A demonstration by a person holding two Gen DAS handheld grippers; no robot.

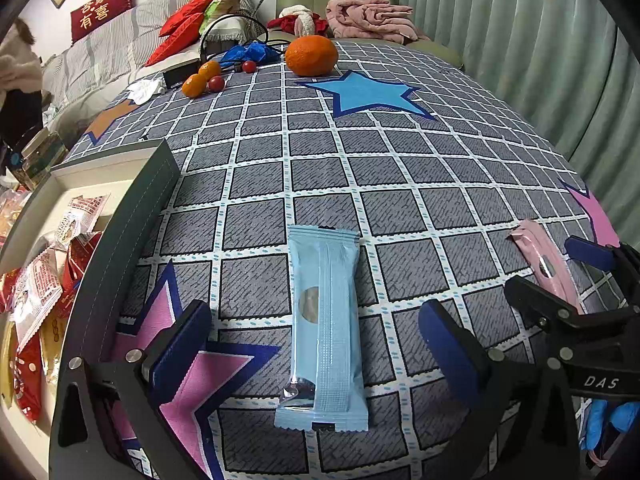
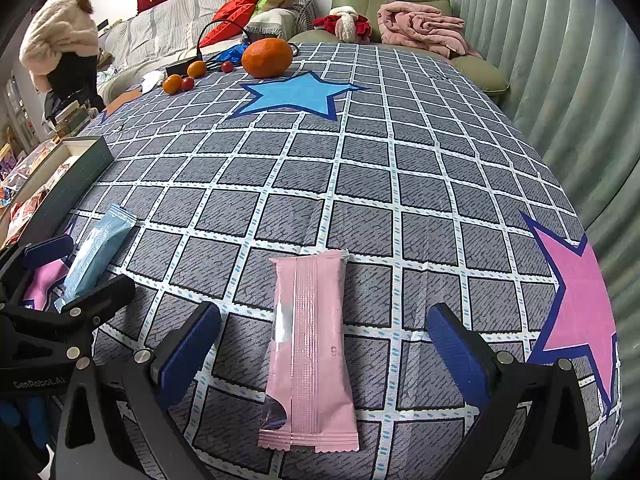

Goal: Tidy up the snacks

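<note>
A good share of the sorting appears to be done: a dark-walled box (image 1: 156, 176) at the left edge of the surface (image 1: 400, 168) is already filled with red, white and gold snack packets (image 1: 40, 292), packed close together. Two wrapped bars are left outside it, both lying flat on the checked cloth. The blue snack bar (image 1: 326, 328) is seen lengthwise between the spread fingers of the left hand-held gripper (image 1: 316, 344), whose jaws are held wide and are touching nothing. The pink snack bar (image 2: 310, 352) is framed in the same way by the right hand-held gripper (image 2: 324, 352), also wide and empty. The two bars lie near each other, the blue one nearer the box (the pink one is well apart from it). A large orange (image 1: 312, 56), small fruits (image 1: 204, 78) and cables at the far edge are probably not part of the job. What remains, it may be judged, is for each bar to be gripped and carried to the box.
</note>
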